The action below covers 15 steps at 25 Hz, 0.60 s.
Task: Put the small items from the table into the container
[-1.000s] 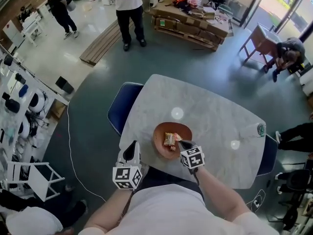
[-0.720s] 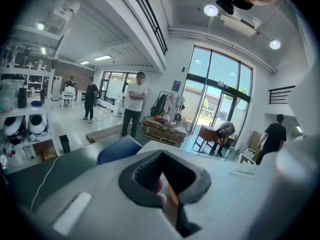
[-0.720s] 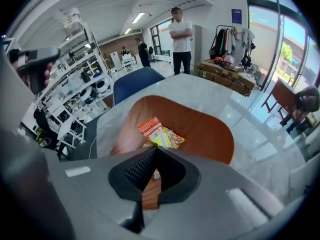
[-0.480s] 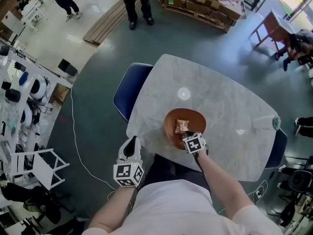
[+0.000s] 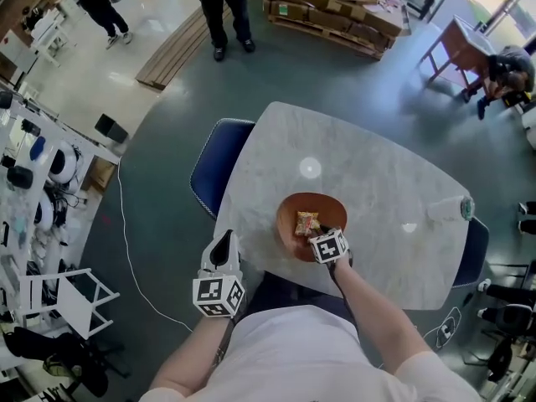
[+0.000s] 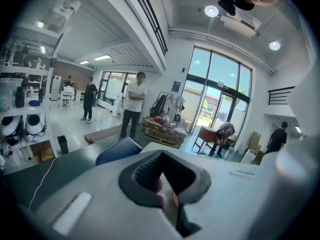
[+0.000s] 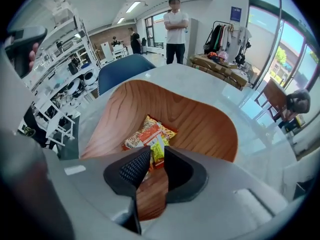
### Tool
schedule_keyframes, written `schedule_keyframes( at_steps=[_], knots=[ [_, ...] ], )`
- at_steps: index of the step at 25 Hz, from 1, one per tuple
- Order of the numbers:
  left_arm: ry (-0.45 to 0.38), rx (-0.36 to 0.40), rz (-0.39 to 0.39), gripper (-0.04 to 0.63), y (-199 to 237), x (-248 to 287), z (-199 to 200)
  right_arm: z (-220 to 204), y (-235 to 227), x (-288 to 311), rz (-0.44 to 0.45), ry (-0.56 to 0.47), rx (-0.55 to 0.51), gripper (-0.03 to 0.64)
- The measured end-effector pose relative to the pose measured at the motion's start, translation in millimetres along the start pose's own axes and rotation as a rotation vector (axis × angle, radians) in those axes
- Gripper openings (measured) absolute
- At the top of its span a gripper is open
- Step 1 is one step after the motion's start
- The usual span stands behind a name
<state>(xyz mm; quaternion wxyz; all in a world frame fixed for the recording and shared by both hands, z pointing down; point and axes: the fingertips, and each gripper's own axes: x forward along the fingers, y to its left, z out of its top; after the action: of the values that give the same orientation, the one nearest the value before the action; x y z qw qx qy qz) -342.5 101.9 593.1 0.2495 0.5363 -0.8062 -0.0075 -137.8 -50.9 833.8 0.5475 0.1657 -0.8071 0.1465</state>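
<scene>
Wooden and shallow, the bowl [image 5: 333,210] sits near your edge of the pale marble surface [image 5: 377,182], with a red-orange snack packet [image 7: 142,134] lying inside it. Your right tongs [image 5: 314,234] point steeply down into the bowl. Their jaws are opening, and a small yellow-green packet [image 7: 157,151] stands between the pads [image 7: 135,166] over the bowl's near side, leaning on the red-orange one. Your left tongs [image 5: 223,243] hang just off the surface's near-left edge, jaw tips together, apart from the bowl.
</scene>
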Motion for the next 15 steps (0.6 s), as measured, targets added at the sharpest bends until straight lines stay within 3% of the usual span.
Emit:
schedule_keyframes(
  at_steps=[3,6,10,15],
  knots=[
    [-0.011,0.011,-0.031,0.005,-6,11,12,14,-9,-19,-0.023,-0.091,0.035,0.117],
    [-0.027,0.036,-0.086,0.005,-23,26,26,40,-17,-66,-0.043,-0.258,0.087,0.104],
    [-0.062,0.083,-0.201,0.005,-70,58,51,73,-43,-159,-0.086,-0.536,0.204,0.058],
    [-0.111,0.16,-0.381,0.005,-147,79,81,82,-75,-280,-0.17,-0.837,0.321,0.029]
  ],
)
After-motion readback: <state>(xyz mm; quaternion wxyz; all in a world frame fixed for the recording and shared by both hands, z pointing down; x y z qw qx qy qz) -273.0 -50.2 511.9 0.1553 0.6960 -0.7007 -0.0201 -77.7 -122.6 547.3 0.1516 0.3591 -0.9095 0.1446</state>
